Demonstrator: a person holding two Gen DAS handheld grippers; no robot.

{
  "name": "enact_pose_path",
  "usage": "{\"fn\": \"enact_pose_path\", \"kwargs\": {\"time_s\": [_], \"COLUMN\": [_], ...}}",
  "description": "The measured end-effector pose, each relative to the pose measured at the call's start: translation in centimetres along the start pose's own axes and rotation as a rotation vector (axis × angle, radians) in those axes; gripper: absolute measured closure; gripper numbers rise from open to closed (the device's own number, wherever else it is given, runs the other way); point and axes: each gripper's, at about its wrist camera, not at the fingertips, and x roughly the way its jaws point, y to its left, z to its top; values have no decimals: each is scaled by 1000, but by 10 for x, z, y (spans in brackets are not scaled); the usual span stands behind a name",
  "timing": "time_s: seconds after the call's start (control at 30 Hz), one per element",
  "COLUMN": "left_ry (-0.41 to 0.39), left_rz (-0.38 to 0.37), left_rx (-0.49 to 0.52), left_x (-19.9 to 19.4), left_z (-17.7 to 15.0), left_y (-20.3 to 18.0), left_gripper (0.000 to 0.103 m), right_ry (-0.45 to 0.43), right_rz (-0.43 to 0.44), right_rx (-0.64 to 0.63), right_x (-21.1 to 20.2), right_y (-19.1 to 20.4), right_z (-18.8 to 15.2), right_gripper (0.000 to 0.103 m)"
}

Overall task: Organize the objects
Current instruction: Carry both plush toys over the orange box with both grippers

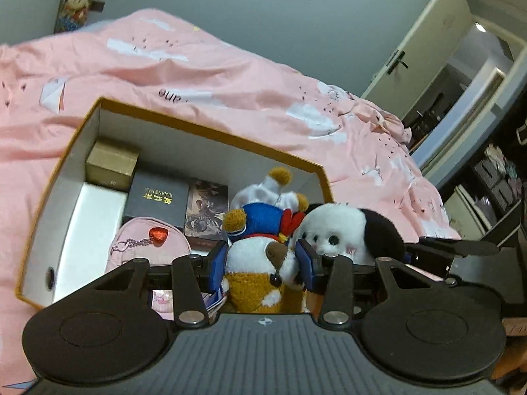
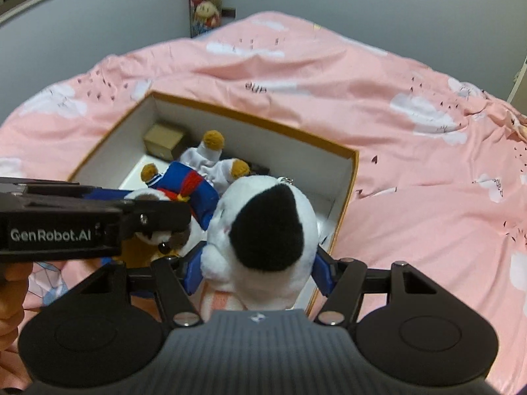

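Note:
An orange-rimmed white box [image 1: 210, 128] [image 2: 263, 118] lies open on a pink duvet. My left gripper [image 1: 262, 263] is shut on the brown-and-white head of a sailor-suited plush [image 1: 263, 217] [image 2: 184, 181], which hangs upside down over the box with its tan feet up. My right gripper [image 2: 258, 273] is shut on a white plush with a black ear [image 2: 263, 217] [image 1: 336, 227], held just right of the sailor plush above the box's near right corner. The two toys touch. The left gripper's black housing [image 2: 62, 230] crosses the right wrist view.
In the box lie a tan carton [image 1: 112, 163], a black box with gold lettering [image 1: 158, 199], a dark picture card [image 1: 206, 209] and a pink pouch with a red heart charm [image 1: 148, 247]. Pink duvet [image 2: 411, 181] surrounds it. An open door [image 1: 421, 49] and shelves [image 1: 494, 171] stand right.

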Motion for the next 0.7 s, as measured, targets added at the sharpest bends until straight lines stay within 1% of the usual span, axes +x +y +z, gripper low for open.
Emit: {"fn": "enact_pose_path", "kwargs": {"time_s": [0.1, 0.17, 0.3, 0.43, 0.53, 0.7], "left_ry": [11, 32, 105, 157, 184, 196], "left_rz": [2, 9, 30, 64, 82, 89], "left_rx": [-18, -16, -18, -1, -11, 0], "left_x": [9, 15, 28, 41, 52, 58], "left_z": [2, 2, 4, 5, 0, -5], "left_y": [5, 8, 13, 15, 21, 24], "left_gripper": [53, 53, 53, 53, 54, 54], "right_ry": [54, 91, 164, 212, 244, 283], "right_rz": [-1, 5, 16, 10, 12, 17], "right_rx": [-11, -14, -48, -88, -98, -99], "right_x": [14, 25, 44, 56, 67, 81], "right_y": [0, -1, 3, 8, 10, 9], "right_z": [5, 7, 10, 12, 13, 12], "right_gripper": [37, 37, 37, 37, 37, 37]}}
